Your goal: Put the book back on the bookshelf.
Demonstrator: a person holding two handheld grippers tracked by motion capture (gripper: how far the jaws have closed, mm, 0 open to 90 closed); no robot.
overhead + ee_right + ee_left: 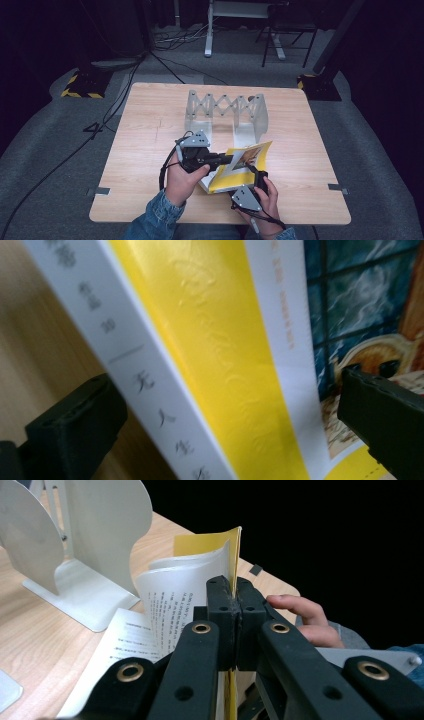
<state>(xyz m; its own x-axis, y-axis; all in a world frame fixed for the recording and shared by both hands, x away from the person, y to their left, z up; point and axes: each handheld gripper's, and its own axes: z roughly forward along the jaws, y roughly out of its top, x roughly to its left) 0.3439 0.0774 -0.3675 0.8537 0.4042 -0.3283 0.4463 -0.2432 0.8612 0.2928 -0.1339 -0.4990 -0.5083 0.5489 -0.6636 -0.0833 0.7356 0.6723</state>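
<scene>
The left gripper [236, 605] pinched the yellow cover [220, 545] of the paperback book [240, 167] (pages fanning beside it). The right gripper [230, 430] stood wide apart, jaws straddling the book's spine, the folding metal book rack [226, 112] beyond both.

the yellow-covered paperback book [215, 365] is showing dark chinese characters running down its white spine [145, 390], among them 无, 人 and 生, with the number 10 above a short line. its open white pages [170, 610] are carrying lines of print too small to read.
</scene>
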